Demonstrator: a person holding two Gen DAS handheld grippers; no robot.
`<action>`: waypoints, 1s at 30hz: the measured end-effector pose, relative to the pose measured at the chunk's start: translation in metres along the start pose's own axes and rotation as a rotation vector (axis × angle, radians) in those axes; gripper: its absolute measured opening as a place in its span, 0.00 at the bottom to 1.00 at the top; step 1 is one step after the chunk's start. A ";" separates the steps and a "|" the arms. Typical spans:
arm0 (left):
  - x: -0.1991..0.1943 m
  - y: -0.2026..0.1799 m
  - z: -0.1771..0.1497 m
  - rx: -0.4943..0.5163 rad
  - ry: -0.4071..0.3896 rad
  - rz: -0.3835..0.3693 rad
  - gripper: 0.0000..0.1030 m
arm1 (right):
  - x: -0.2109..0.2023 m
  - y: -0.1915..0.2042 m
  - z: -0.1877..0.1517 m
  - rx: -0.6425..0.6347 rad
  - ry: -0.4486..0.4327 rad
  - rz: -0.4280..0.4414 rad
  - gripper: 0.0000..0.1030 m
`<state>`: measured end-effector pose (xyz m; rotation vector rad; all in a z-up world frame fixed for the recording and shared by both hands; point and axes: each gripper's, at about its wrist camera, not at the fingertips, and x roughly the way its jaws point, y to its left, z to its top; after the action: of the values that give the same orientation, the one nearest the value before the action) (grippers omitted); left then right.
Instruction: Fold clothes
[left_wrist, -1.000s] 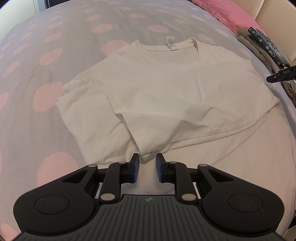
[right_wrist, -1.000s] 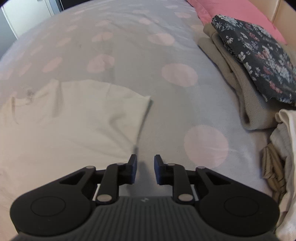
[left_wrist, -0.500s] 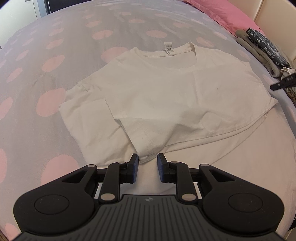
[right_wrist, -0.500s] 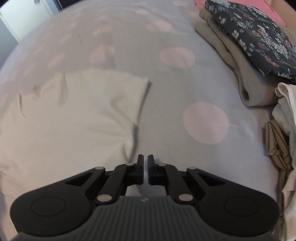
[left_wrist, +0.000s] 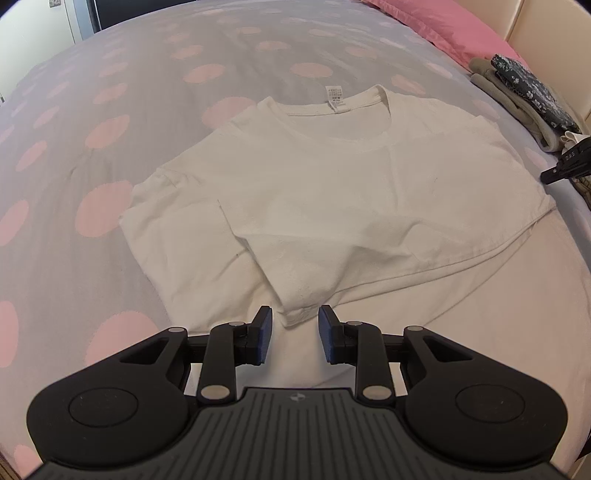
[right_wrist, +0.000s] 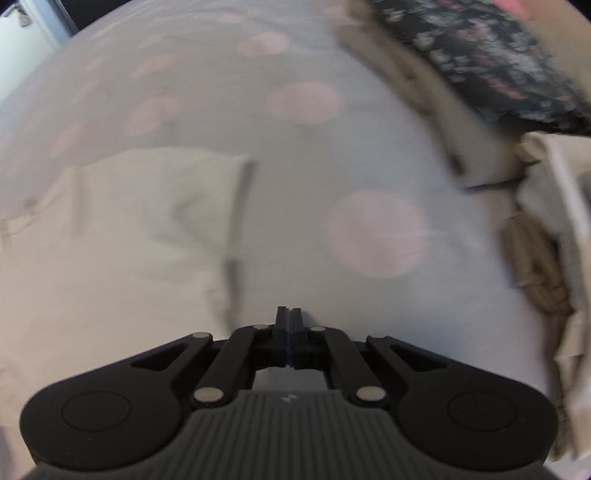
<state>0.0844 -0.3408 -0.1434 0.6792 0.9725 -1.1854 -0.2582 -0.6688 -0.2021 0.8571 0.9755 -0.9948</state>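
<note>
The white t-shirt (left_wrist: 332, 192) is lying flat on our bed, on the grey bedspread with pink dots (left_wrist: 110, 110), neck label (left_wrist: 334, 99) up at the far end. Going left to right in the left wrist view: the left sleeve sticks out toward the dots, then there's a folded-over corner of fabric sitting right between the pads of our left gripper (left_wrist: 294, 334). Those jaws are opening and the pads aren't touching the cloth. Further right the hem runs off toward the bed's edge, where the tip of our right gripper (left_wrist: 565, 164) pokes in, just beside a stack of folded clothes (left_wrist: 524, 96) with a dark floral piece on top.

The right wrist view is pretty blurry. The shirt's edge (right_wrist: 236, 221) sits to the left, and the right gripper's jaws are pressed fully together over bare bedspread with nothing visible between them. The clothes stack is off to the right.
</note>
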 end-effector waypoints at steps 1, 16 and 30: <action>-0.001 0.000 0.000 0.001 -0.001 0.000 0.24 | -0.002 -0.007 0.001 0.032 0.007 0.044 0.02; 0.003 -0.015 0.006 0.019 -0.048 -0.004 0.25 | 0.013 0.036 0.013 -0.025 -0.050 0.228 0.08; 0.019 -0.006 0.002 -0.002 -0.014 -0.020 0.26 | 0.018 0.024 0.066 0.092 -0.148 0.139 0.33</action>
<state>0.0802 -0.3526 -0.1589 0.6606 0.9703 -1.2049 -0.2149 -0.7266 -0.1941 0.9017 0.7395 -0.9742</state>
